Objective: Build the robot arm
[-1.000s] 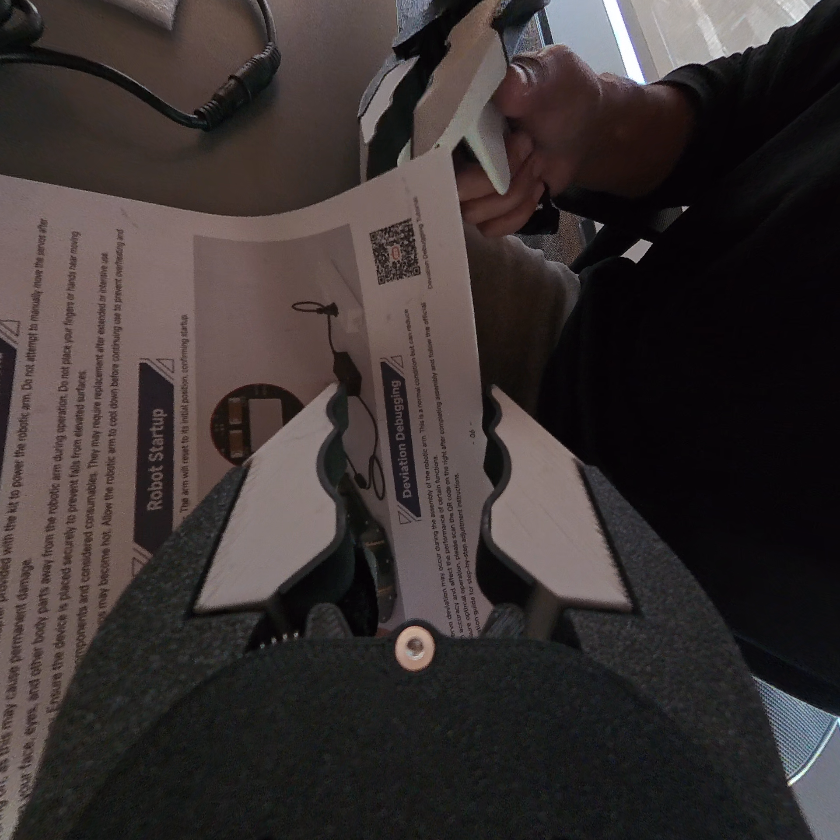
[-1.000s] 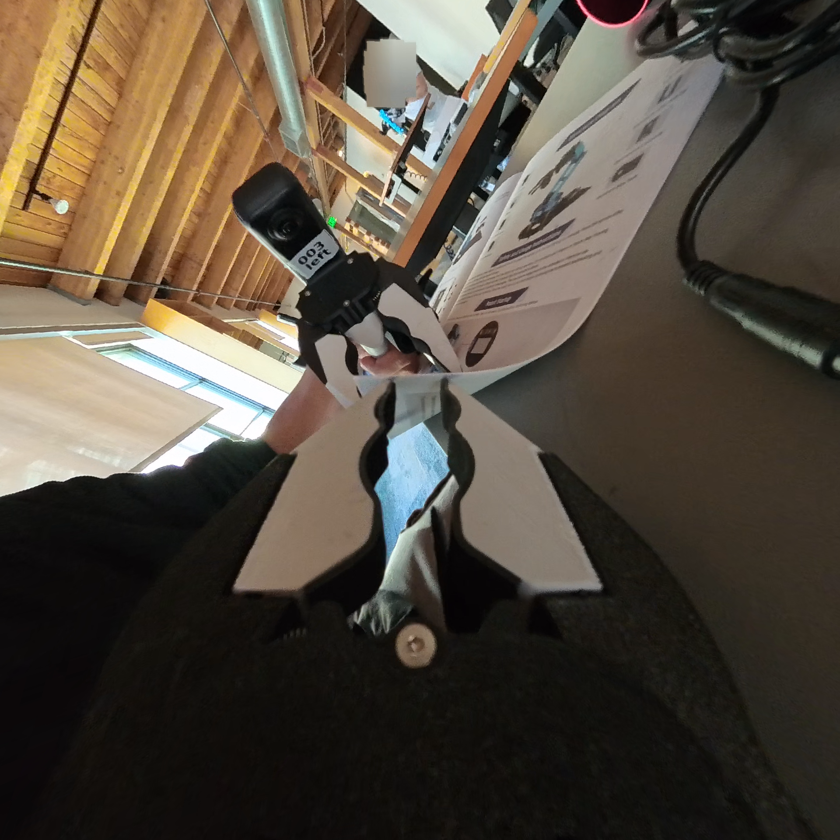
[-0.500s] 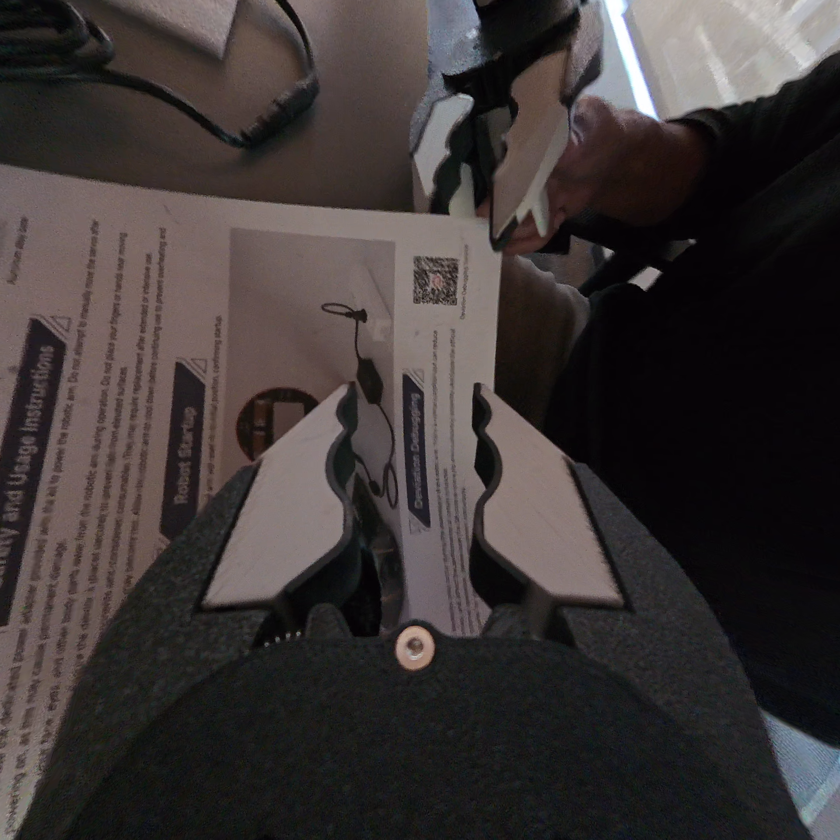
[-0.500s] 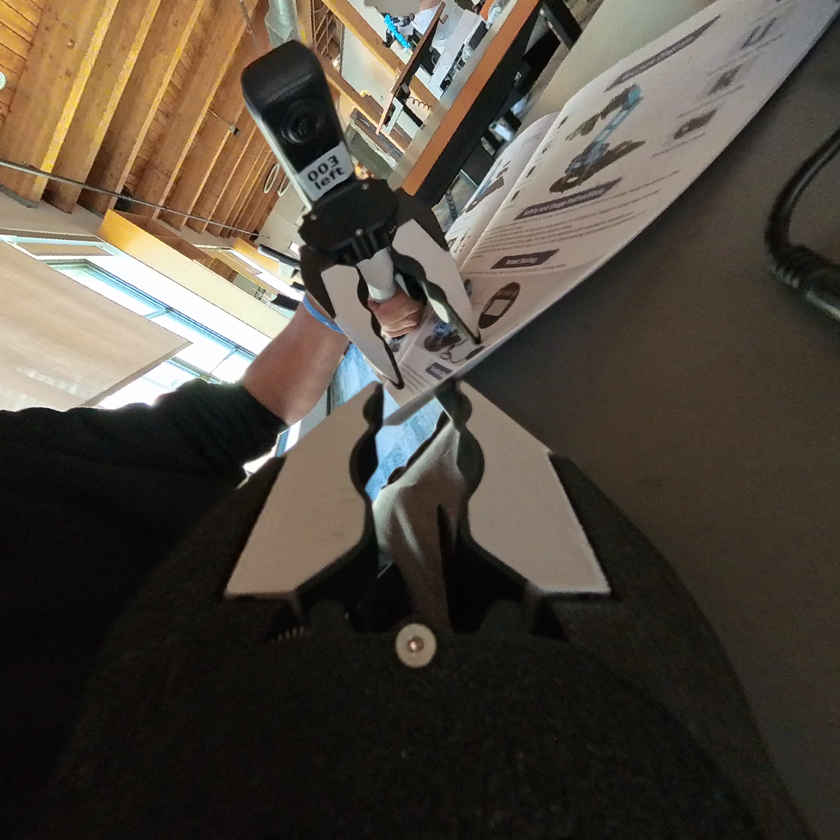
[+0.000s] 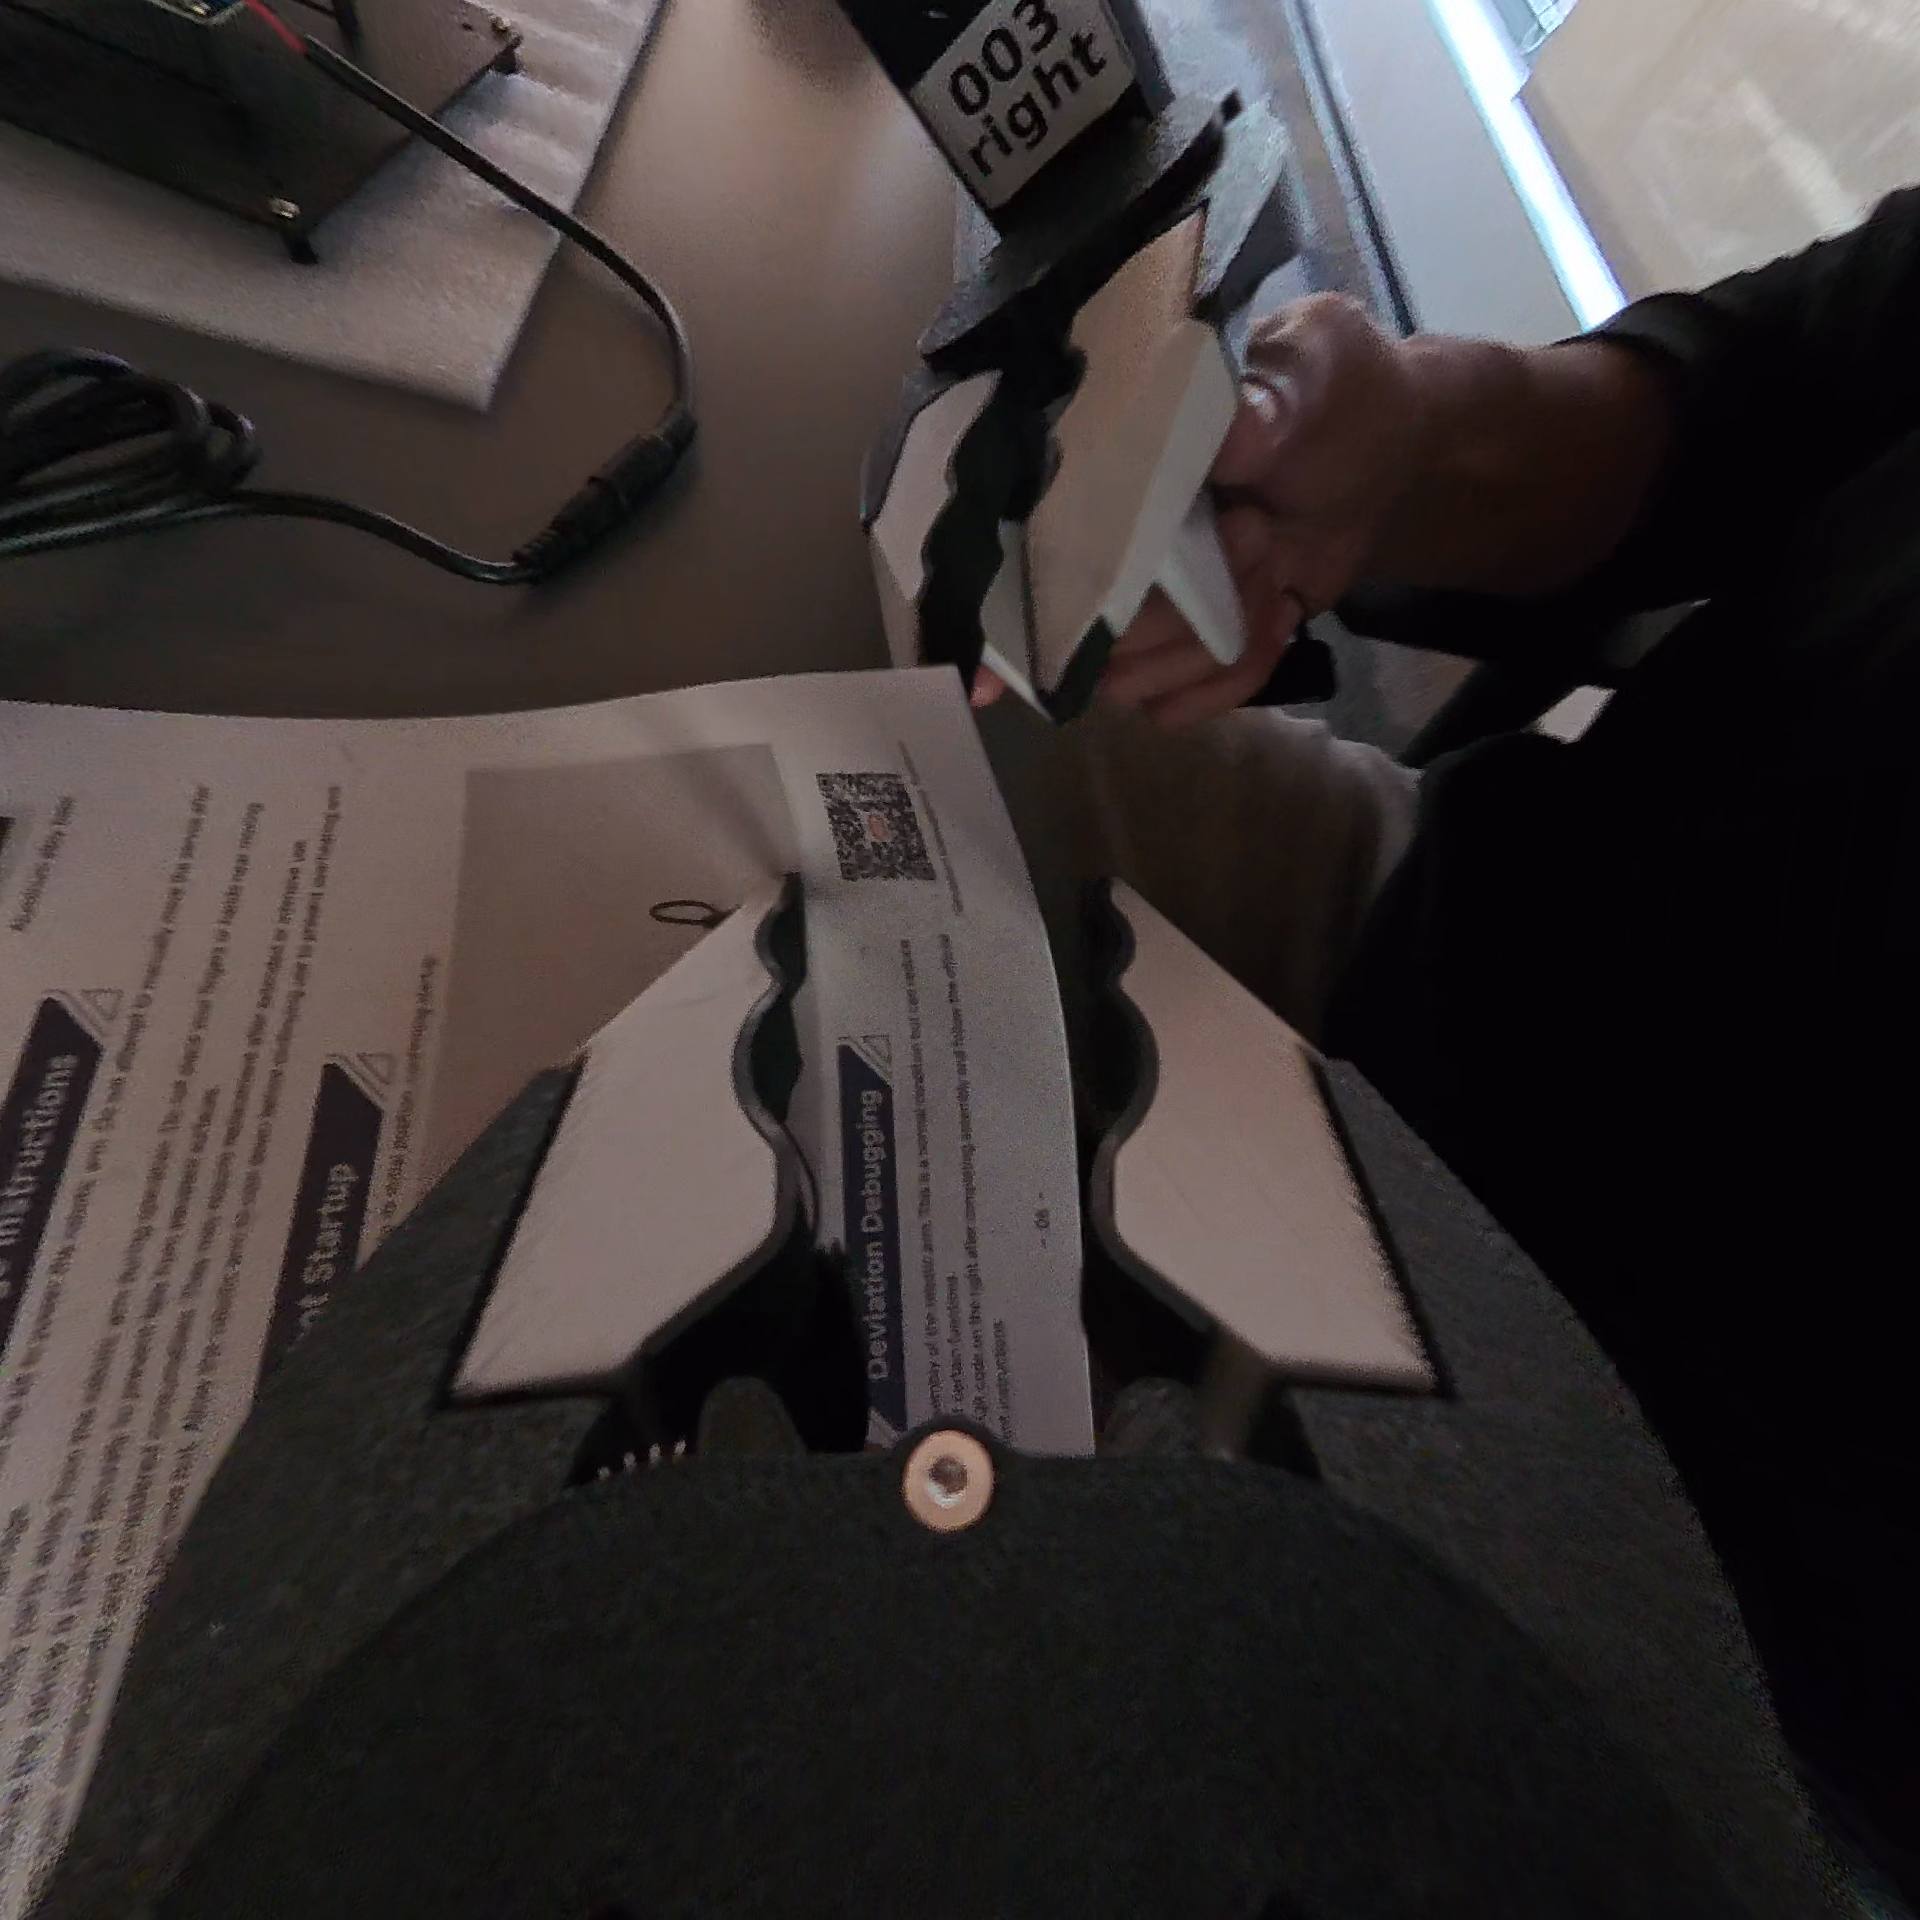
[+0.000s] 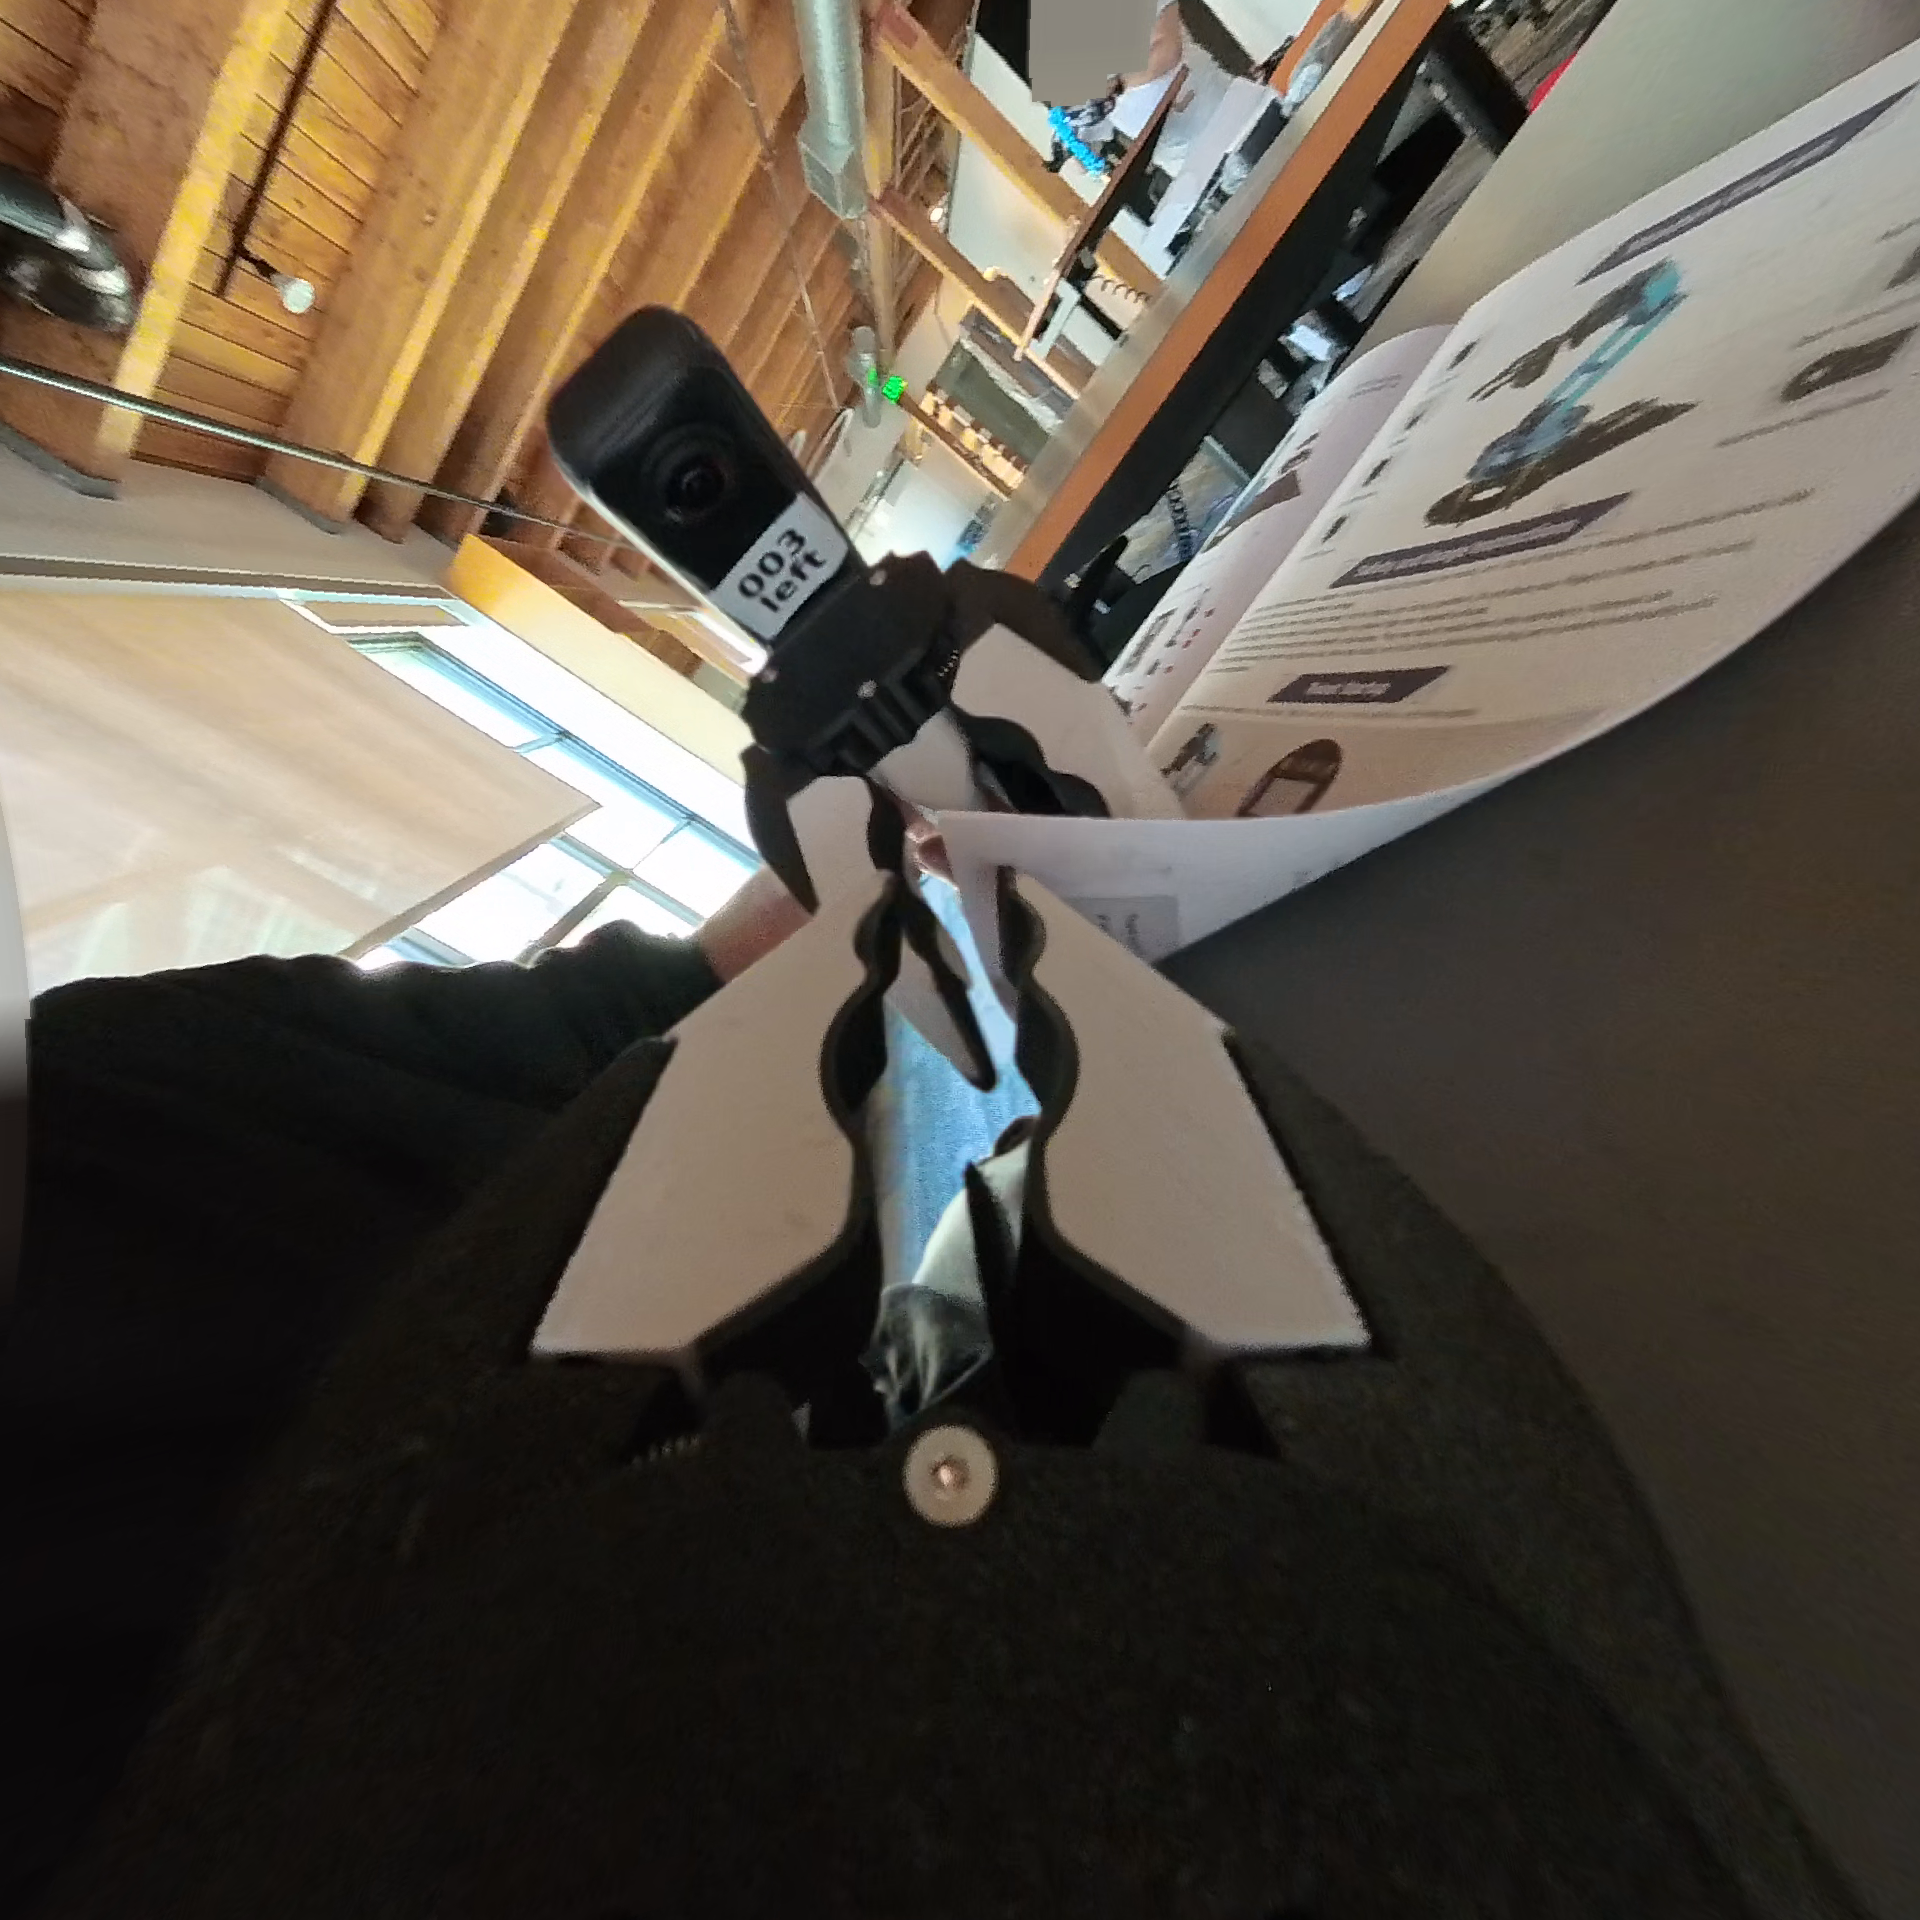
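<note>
White printed paper sheet (image 5: 644, 935) lies btwn your left gripper's (image 5: 945, 914) open jaws; your right gripper (image 6: 951, 914), jaws apart, sits at its corner

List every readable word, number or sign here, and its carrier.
Wording not copied; carriers only:
White printed paper sheet: dark headings, text lines, square code, partly blurred.
White sticker above the right gripper: black characters.
White label on the left gripper's black camera: black characters.
</note>
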